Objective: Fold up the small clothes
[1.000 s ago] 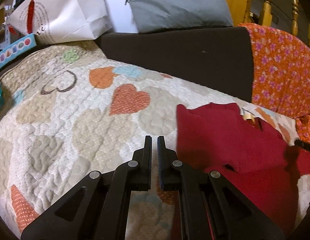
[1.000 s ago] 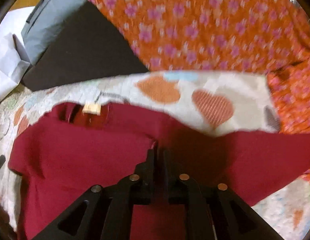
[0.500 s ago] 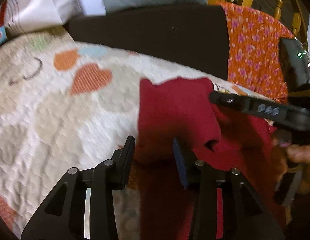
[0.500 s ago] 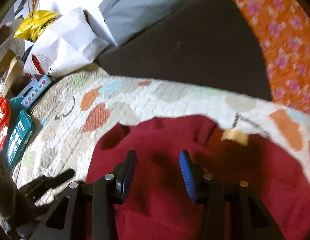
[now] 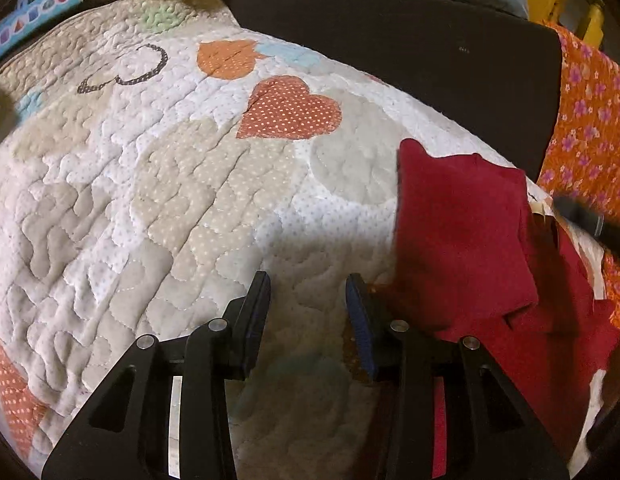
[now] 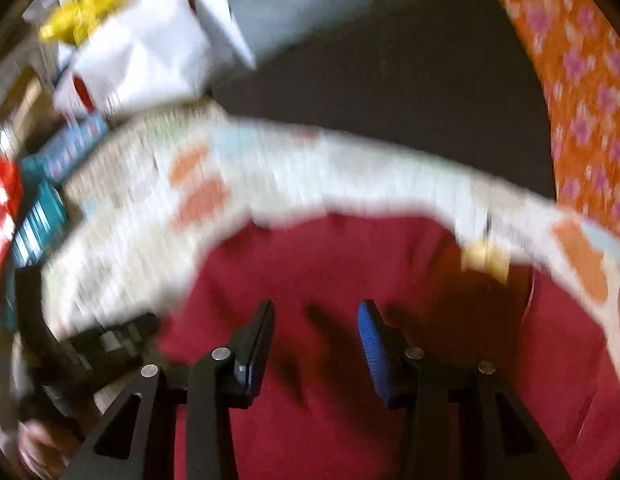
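The red shirt (image 5: pixel 466 236) lies flat on the heart-print quilt (image 5: pixel 157 184), toward the quilt's right side, with one sleeve already folded over onto the body. The left gripper (image 5: pixel 307 300) tilts down at the quilt just off the shirt's left edge. Its jaws have just been opening and now sit parted with only bare quilt between them; the right finger's blue pad (image 5: pixel 360 320) is right beside the shirt's hem, though whether it touches is hard to call.

The right gripper (image 6: pixel 316 332) angles down over the shirt's chest (this view is pretty motion-blurred). Its jaws have just been opening too and stand apart over red fabric, pinching nothing. A tan neck label (image 6: pixel 484 258) shows at the collar, just right of the gripper. The dark cushion (image 5: pixel 390 60) sits beyond the quilt's far edge.
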Tool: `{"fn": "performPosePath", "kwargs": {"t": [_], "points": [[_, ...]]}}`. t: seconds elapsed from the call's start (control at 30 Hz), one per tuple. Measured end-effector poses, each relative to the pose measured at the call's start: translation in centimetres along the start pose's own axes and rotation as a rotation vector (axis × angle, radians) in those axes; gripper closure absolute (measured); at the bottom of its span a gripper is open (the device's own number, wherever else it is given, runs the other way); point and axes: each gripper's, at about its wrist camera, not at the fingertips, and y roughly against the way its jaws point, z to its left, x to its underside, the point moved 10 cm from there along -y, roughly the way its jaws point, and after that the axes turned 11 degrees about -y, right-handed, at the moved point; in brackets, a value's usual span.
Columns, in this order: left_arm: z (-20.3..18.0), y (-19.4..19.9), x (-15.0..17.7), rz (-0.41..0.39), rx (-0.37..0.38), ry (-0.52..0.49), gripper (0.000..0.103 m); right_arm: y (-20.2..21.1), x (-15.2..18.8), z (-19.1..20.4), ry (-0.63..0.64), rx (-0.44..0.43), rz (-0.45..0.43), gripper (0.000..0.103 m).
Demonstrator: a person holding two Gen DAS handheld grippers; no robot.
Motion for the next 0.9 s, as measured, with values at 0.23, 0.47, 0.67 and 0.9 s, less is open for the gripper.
{"fn": "performPosePath", "kwargs": {"t": [0.23,0.47,0.67,0.9], "points": [[-0.8,1.1,-0.8,-0.045,0.025,-0.035,0.065,-6.3,-2.3,1.4,0.164,0.050,0.121,0.060],[-0.4,1.4,-1.2,-0.058,0.029,-0.009,0.065,-5.8,0.7,1.7,0.269,0.049,0.127,0.092],[-0.5,2.1,-2.1,-0.111,0.016,-0.035,0.065,-3.2,0.6,2.2,0.334,0.115,0.003,0.094],[0.0,1.6,-1.7,-0.089,0.003,-0.026,0.065,-6.3,0.4,-1.7,0.234,0.301,0.019,0.094]]}}
